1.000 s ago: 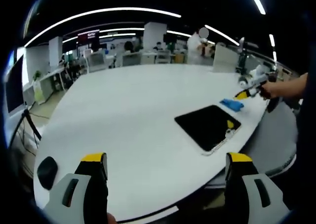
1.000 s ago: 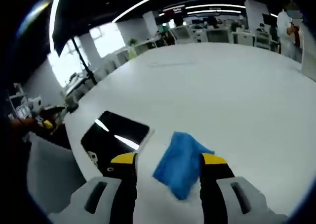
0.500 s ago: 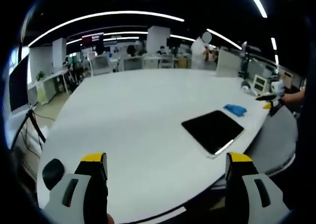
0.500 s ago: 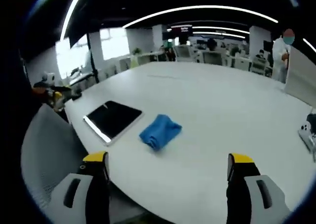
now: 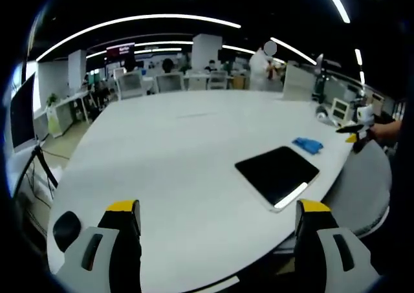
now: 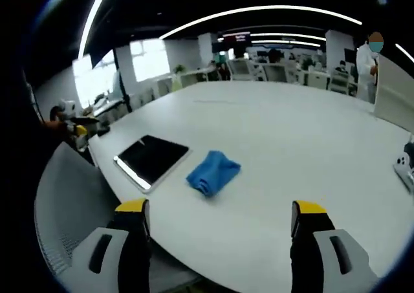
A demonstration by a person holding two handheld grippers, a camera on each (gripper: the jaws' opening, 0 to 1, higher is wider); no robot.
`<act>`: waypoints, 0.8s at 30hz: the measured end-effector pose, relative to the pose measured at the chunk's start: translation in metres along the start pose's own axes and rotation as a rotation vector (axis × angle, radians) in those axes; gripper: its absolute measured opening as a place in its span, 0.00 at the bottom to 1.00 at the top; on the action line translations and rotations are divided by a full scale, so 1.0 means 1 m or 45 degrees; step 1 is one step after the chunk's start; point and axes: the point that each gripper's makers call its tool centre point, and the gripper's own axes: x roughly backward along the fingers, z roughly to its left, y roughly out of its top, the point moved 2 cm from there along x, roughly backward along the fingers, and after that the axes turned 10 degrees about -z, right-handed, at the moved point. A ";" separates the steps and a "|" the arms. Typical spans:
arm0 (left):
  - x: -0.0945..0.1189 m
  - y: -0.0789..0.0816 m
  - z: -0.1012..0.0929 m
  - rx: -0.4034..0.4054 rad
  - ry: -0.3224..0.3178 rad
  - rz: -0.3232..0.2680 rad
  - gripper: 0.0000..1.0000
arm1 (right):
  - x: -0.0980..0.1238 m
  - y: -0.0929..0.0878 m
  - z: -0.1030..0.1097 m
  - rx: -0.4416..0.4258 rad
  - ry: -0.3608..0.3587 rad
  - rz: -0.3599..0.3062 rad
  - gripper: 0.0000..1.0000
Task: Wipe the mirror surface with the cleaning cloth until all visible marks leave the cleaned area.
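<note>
The mirror (image 5: pixel 276 173), a dark rectangular slab with rounded corners, is seen lying flat on the large white table (image 5: pixel 181 157), close to the table's curved near edge. In the left gripper view its long axis is turned at a slant to that edge, and a bright strip of reflected ceiling light is carried along the side nearest the edge; in the right gripper view the mirror (image 6: pixel 151 159) is shown with the same bright strip on its near long side. No writing or brand can be read on it. The cleaning cloth (image 6: pixel 213 171), blue and crumpled into a loose heap, is laid on the table (image 6: pixel 310 144) just beside the mirror, apart from it and not touching it; in the left gripper view the cleaning cloth (image 5: pixel 307 144) is seen beyond the mirror's far short end. A red-lit sign (image 5: pixel 119 49) is hung in the office beyond the table (its lettering is too small to be read). The left gripper (image 5: pixel 218 209) is held over the table's near edge, well apart from the mirror, its yellow-tipped jaws spread wide with nothing between them. The right gripper (image 6: pixel 220 209) is likewise held back from the cloth, its jaws parted widely and nothing gripped. A grey mesh chair back (image 6: pixel 61 202) is seen next to the table edge by the mirror. A small white device (image 6: pixel 406 167) is set on the table, well apart from the cloth.
</note>
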 end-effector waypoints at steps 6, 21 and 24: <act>-0.001 0.001 -0.001 0.016 0.006 0.003 1.00 | -0.006 0.003 0.007 -0.058 0.051 -0.014 0.98; -0.006 0.011 0.000 0.014 -0.004 0.013 1.00 | -0.003 -0.014 0.010 -0.116 0.039 0.067 1.00; -0.009 0.012 0.001 0.017 -0.006 0.007 1.00 | -0.004 -0.016 0.014 -0.123 0.042 0.091 1.00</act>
